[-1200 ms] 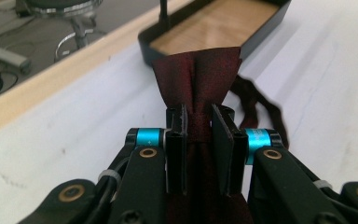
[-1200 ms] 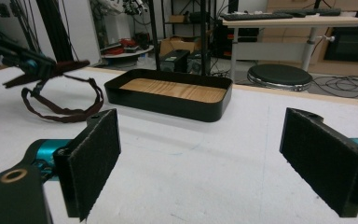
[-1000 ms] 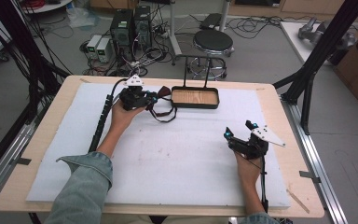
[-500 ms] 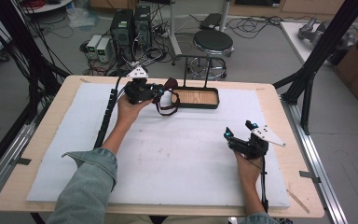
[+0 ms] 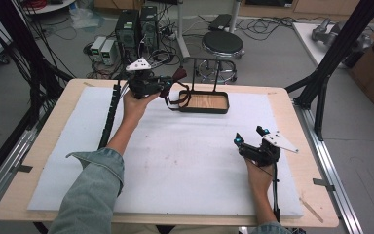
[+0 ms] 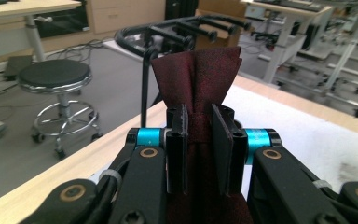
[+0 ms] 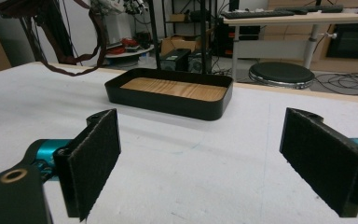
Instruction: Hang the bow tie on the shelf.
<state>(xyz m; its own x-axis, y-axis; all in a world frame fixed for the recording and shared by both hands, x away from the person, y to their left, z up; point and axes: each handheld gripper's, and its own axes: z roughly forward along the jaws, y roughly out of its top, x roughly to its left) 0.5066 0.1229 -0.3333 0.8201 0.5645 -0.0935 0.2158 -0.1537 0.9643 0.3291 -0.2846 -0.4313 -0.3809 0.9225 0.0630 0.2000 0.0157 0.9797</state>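
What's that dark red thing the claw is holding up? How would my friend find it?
Start at the white mat on the table and look to its far edge, where a black tray with a wooden bottom sits. Just left of it, the left claw pinches a dark red bow tie with a dangling strap, the one cloth thing there.

A pale wooden surface (image 5: 292, 105) is covered by a white foam sheet (image 5: 185, 161). A black tray (image 5: 205, 102) with a wooden floor is set on the sheet, just beside the left hand-held gripper (image 5: 168, 87) and well beyond the right hand-held gripper (image 5: 248, 139).
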